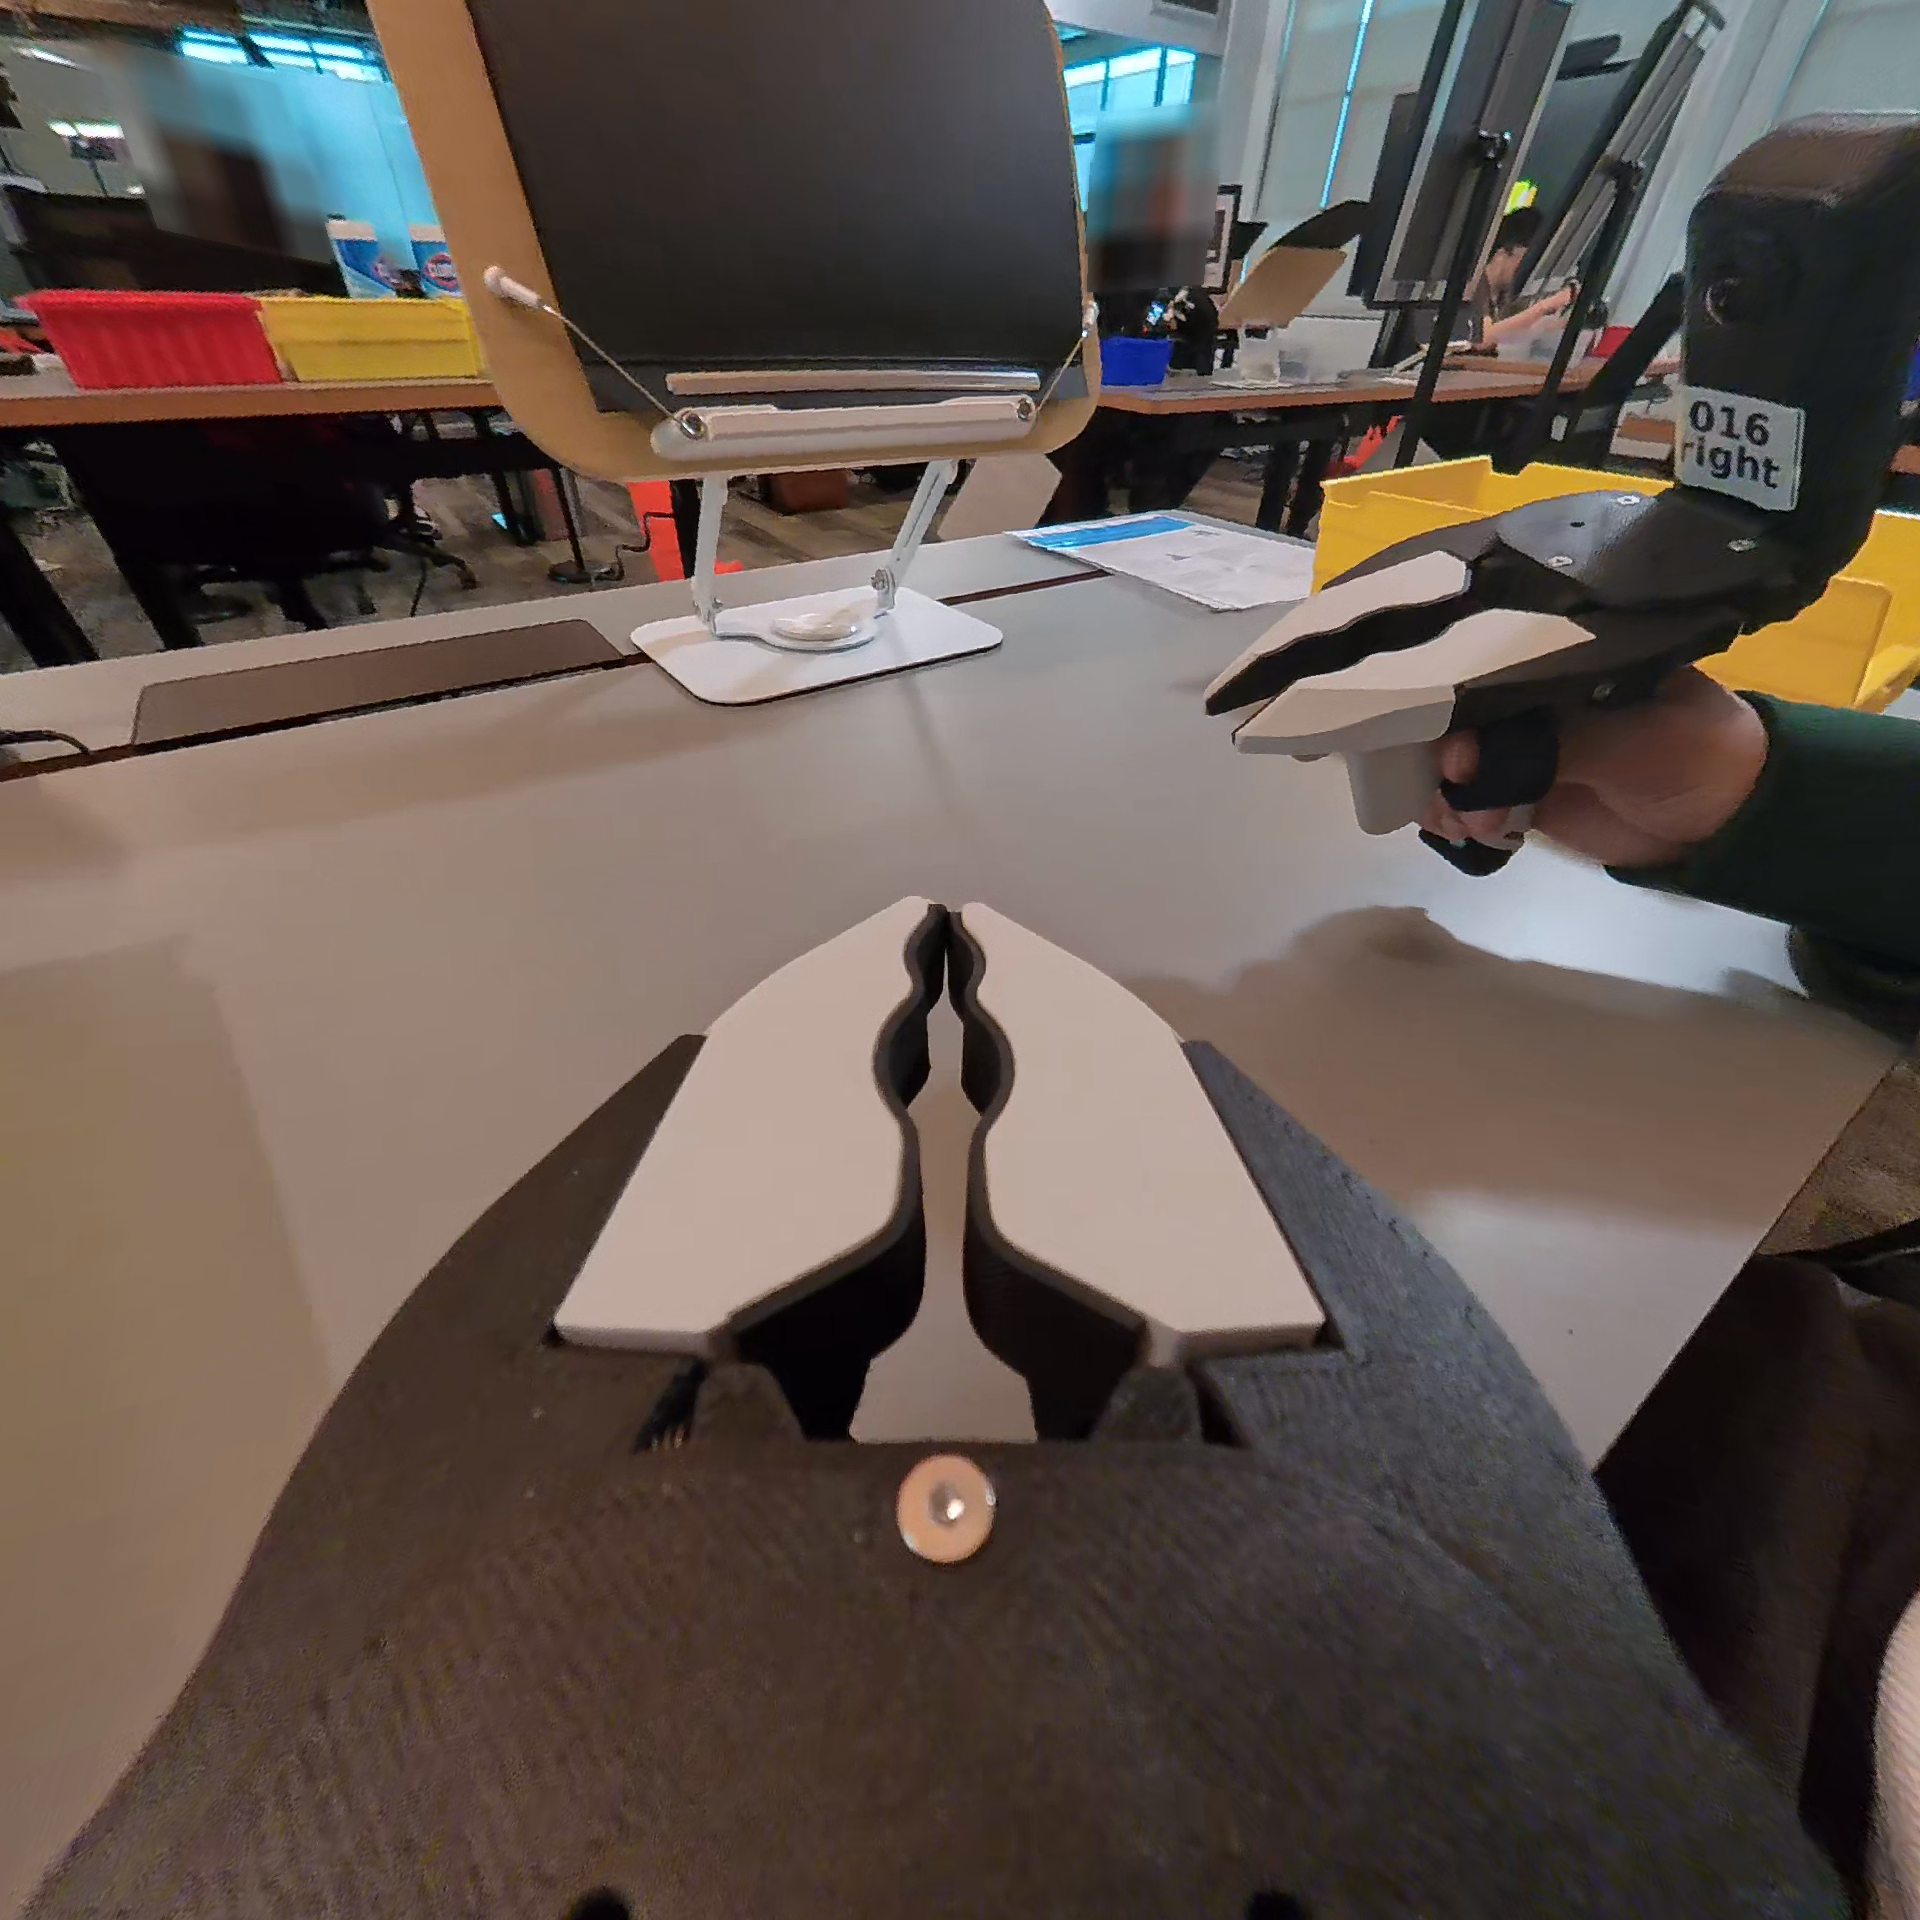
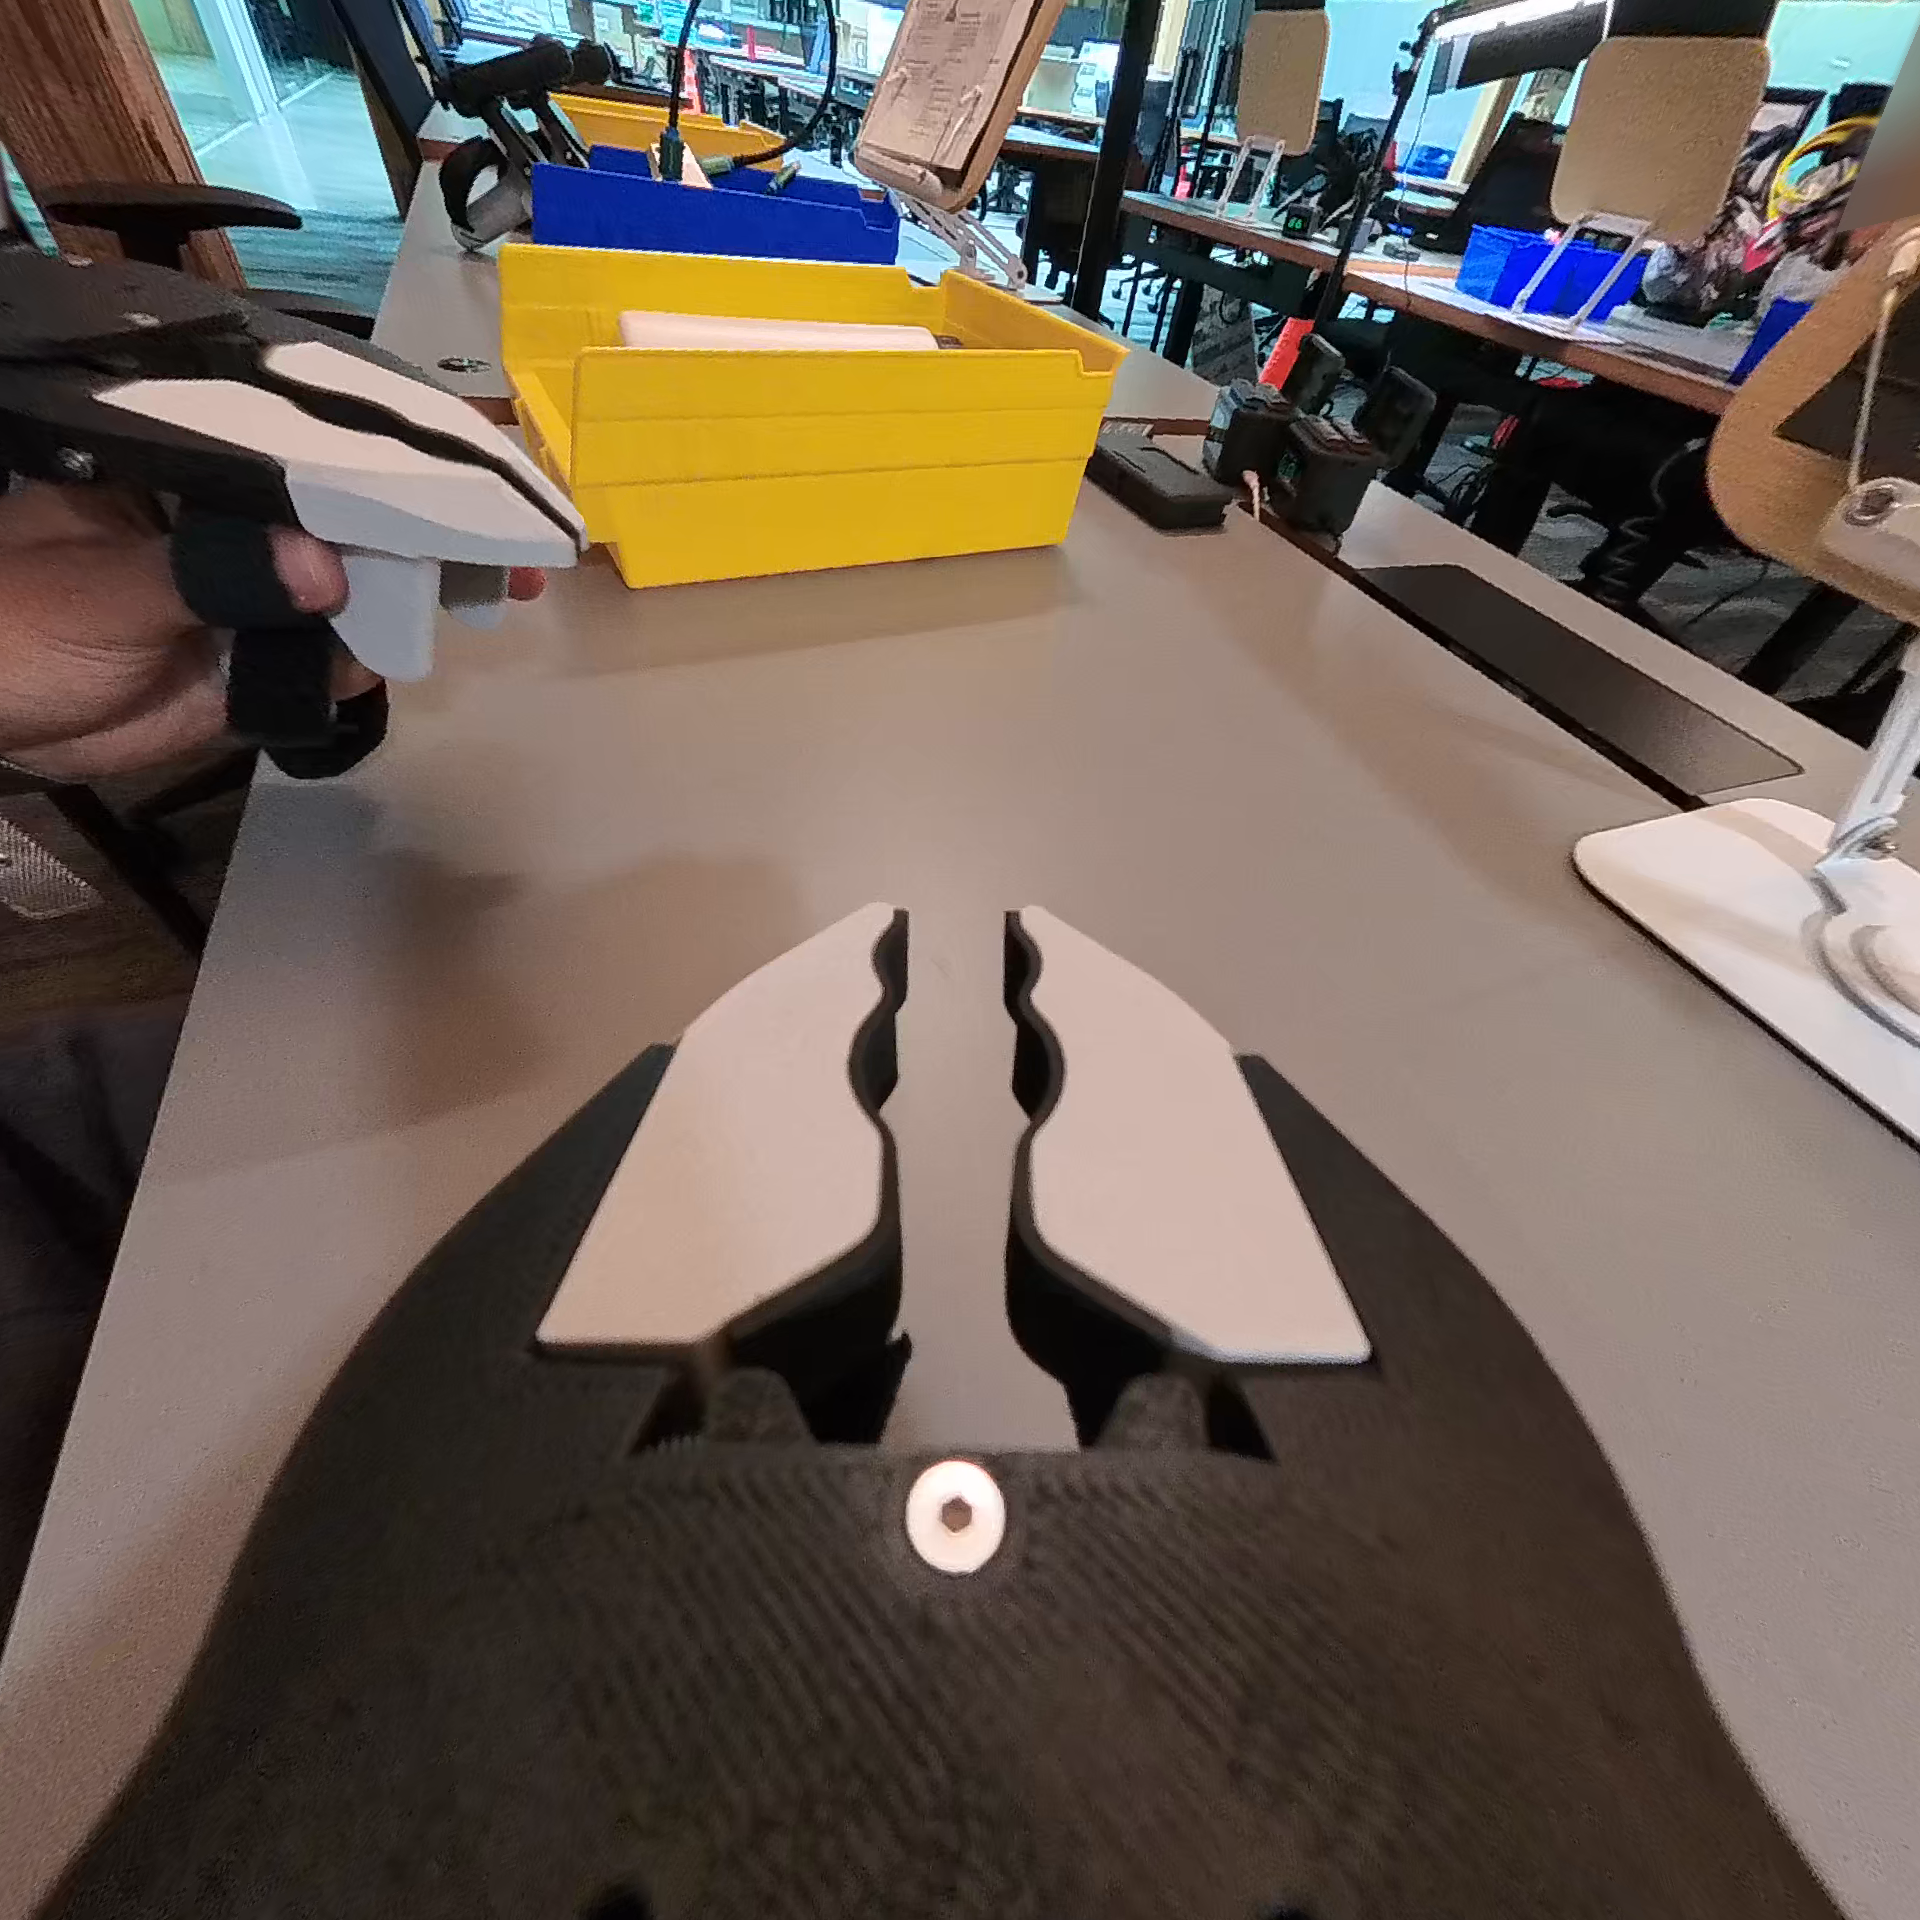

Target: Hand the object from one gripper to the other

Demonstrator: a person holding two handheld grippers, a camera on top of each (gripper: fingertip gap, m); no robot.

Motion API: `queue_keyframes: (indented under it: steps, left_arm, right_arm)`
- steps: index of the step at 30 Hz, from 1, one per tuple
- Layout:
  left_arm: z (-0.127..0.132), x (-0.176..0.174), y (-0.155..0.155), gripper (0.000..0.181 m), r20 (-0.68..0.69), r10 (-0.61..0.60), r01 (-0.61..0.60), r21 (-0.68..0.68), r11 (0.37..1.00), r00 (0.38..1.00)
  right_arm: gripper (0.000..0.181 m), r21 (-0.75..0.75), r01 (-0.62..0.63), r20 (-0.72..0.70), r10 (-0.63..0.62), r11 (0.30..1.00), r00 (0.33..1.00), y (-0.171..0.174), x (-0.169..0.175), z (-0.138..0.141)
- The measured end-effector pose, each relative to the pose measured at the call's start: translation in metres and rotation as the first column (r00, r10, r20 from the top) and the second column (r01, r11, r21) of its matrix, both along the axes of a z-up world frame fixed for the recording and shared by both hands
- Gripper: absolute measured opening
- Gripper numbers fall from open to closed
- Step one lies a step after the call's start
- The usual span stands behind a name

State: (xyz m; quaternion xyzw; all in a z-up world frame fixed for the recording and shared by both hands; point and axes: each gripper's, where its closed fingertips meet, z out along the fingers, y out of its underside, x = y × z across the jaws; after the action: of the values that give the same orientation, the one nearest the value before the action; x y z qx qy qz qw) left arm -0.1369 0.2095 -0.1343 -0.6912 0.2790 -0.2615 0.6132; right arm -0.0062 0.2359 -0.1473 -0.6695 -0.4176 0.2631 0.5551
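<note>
The left hand-held gripper (image 1: 948, 914) hovers low over the bare grey desk (image 1: 520, 883) with its two fingertips pressed together on nothing. In the right wrist view the same tool enters from the left edge, held by a hand (image 2: 94, 644), its fingers likewise together and empty.

Moving rightward, a tablet stand (image 1: 810, 634) sits at the middle back of the desk, and a printed sheet (image 1: 1174, 556) lies beyond it. The right hand-held gripper (image 2: 954, 920) floats above the desk with a clear gap between its fingers, and nothing sits in that gap. Past it, at the desk's far right, stands a yellow bin (image 2: 831, 457).

The object to be handed over is in neither gripper and nowhere on the open desk. The only candidate in sight is a pale, flat, block-like item (image 2: 779, 335) lying in the yellow bin, and whether it is the task's thing cannot be told. Only its top face shows above the bin wall: whitish, smooth, long with rounded edges.

If that is the object, it looks rigid and probably light, perhaps a little slick. A pinch across its narrow width near one end would seem sensible, leaving the other end free for the receiving gripper. The bin's wall would likely crowd the approach, so coming from above seems the safer way.
</note>
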Motion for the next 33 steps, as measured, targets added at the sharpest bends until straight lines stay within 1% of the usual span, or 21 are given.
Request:
queue_keyframes:
  steps: [3, 13, 22, 28, 31, 33]
  left_arm:
    - [-0.002, 0.006, 0.001, 0.0, 0.015, -0.025, 0.026, -0.029, 0.999, 1.0]
    - [0.001, 0.017, 0.007, 0.0, 0.127, -0.097, 0.11, -0.093, 0.99, 0.987]
    - [0.0, 0.037, 0.008, 0.0, 0.132, -0.168, 0.183, -0.112, 0.977, 0.977]
    - [0.0, 0.047, 0.01, 0.001, 0.138, -0.196, 0.212, -0.114, 0.971, 0.971]
    - [0.004, 0.049, 0.013, 0.0, 0.136, -0.193, 0.207, -0.102, 0.973, 0.972]
    - [0.012, 0.042, 0.019, 0.0, 0.104, -0.158, 0.166, -0.073, 0.983, 0.982]
  right_arm:
    - [0.017, -0.002, 0.011, -0.002, -0.011, 1.0, 1.0, -0.001, 0.004, 0.0]
    - [0.017, -0.011, 0.043, 0.01, -0.043, 0.999, 0.999, -0.004, 0.018, -0.003]
    - [0.017, -0.021, 0.078, 0.015, -0.078, 0.997, 0.997, -0.007, 0.032, -0.005]
    - [0.017, -0.028, 0.103, 0.022, -0.102, 0.994, 0.994, -0.009, 0.042, -0.007]
    - [0.017, -0.028, 0.116, 0.027, -0.116, 0.993, 0.993, -0.01, 0.047, -0.008]
    - [0.016, -0.029, 0.127, 0.025, -0.126, 0.992, 0.992, -0.011, 0.051, -0.008]
